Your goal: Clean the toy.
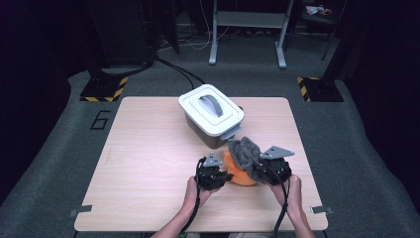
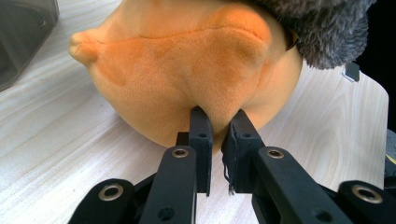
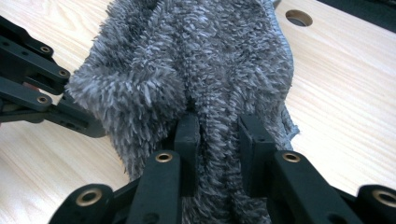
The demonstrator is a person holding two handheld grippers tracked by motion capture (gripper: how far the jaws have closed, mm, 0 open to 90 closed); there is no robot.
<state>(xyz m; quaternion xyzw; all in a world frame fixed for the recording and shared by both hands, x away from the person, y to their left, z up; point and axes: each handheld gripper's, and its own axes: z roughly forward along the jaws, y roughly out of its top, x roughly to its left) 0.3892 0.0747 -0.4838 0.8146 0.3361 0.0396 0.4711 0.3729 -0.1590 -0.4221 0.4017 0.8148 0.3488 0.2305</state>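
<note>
orange plush toy (image 1: 236,174) sits at the table's (image 1: 143,163) five o'clock edge, a shaggy grey cloth (image 1: 244,151) draped over it. left gripper (image 1: 212,174) jaws pinch a fold of its smooth velvety skin; right gripper (image 1: 271,171) jaws clamp the fuzzy cloth. a white lidded bin (image 1: 212,115) stands at twelve o'clock. pulling apart too hard could make the shallow pinch slip.

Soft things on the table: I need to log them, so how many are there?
2. An orange plush toy near the front edge, pinched by the left gripper, and a grey fuzzy cloth draped over it, pinched by the right gripper. The closed white box may hide more.
</note>
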